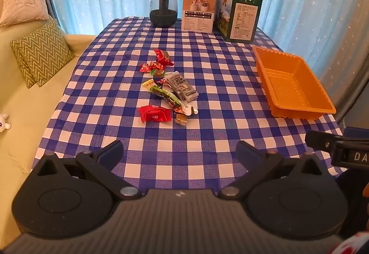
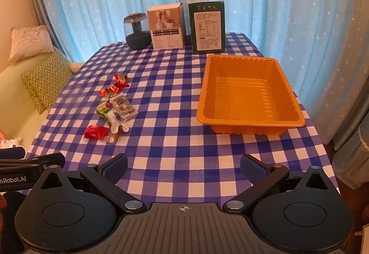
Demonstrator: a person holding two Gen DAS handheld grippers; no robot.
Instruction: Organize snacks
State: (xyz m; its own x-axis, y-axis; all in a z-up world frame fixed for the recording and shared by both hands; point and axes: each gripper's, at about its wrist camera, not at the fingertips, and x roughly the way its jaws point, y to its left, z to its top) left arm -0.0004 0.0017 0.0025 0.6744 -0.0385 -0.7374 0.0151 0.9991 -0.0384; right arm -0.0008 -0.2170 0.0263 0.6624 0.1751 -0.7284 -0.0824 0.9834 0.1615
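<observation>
Both grippers, left gripper (image 1: 180, 157) and right gripper (image 2: 184, 169), low over near desk (image 2: 175, 143) edge, jaws spread wide, nothing held. One orange tray (image 2: 250, 123) right side of desk, long axis running near-to-far, near right edge. Snack pile (image 1: 168, 87) left of centre, roughly ten wrapped pieces, exact count unclear; strung out near-to-far. Red packet (image 1: 155, 114) nearest, grey packet (image 1: 183, 87) mid-pile. Wide checkered gap between pile and tray. Back edge: one jar (image 1: 163, 9), two boxes: white box (image 1: 198, 10), green box (image 1: 239, 15).

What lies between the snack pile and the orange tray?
Nothing: only bare checkered tablecloth separates the snack pile from the orange tray, clearest in the right wrist view.
</observation>
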